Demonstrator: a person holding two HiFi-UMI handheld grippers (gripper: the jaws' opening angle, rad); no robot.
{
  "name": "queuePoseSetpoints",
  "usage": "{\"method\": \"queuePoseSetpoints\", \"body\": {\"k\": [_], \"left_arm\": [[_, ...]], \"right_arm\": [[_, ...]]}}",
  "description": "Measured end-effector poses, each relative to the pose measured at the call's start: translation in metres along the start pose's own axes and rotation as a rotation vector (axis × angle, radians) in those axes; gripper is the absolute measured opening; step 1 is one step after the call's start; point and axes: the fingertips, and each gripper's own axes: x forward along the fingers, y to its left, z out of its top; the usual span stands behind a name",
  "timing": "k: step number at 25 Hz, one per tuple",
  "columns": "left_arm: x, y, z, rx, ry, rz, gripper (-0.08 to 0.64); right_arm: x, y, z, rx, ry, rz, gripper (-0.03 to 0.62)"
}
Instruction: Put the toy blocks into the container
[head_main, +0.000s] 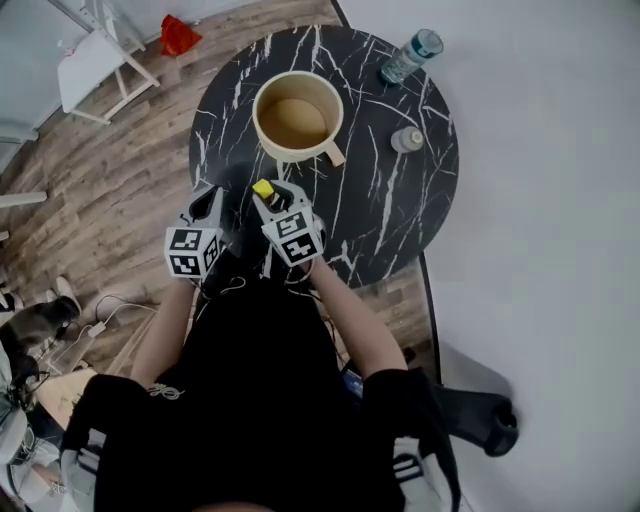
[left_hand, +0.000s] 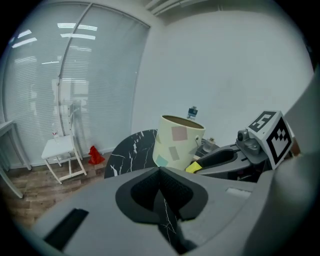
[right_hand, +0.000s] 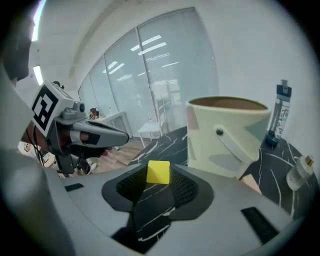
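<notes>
The right tongs (right_hand: 159, 176) are clamping a yellow block (head_main: 263, 188) between their pads and holding it in the air over the near edge of the round black marbled surface (head_main: 400, 210), just near of the container (head_main: 262, 135) and not yet over its mouth. The container, a beige bucket with pale patches on its wall and a side handle, is standing upright on the far half of the surface. The left tongs (left_hand: 160, 172) are hovering just left of the right pair, with their pads together and nothing between them. A clear bottle (head_main: 410, 55) is lying at the far right edge of the surface, and a small bottle (head_main: 406, 139) is sitting to the right of the container.
</notes>
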Motion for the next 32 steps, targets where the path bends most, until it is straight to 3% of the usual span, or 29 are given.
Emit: {"method": "queuePoseSetpoints", "body": {"k": [8, 12, 23, 32], "left_arm": [[-0.011, 0.018, 0.059, 0.045, -0.113, 0.047, -0.002], [-0.010, 0.017, 0.088, 0.059, -0.155, 0.035, -0.002], [0.014, -0.017, 0.159, 0.160, -0.244, -0.082, -0.002], [0.039, -0.042, 0.182, 0.228, -0.239, -0.206, -0.002]], "right_arm": [[-0.019, 0.013, 0.079, -0.057, -0.160, -0.006, 0.132], [-0.037, 0.004, 0.114, -0.064, -0.242, -0.041, 0.132], [-0.087, -0.049, 0.160, -0.012, -0.379, -0.212, 0.132], [-0.098, -0.090, 0.159, 0.056, -0.388, -0.352, 0.133]]}}
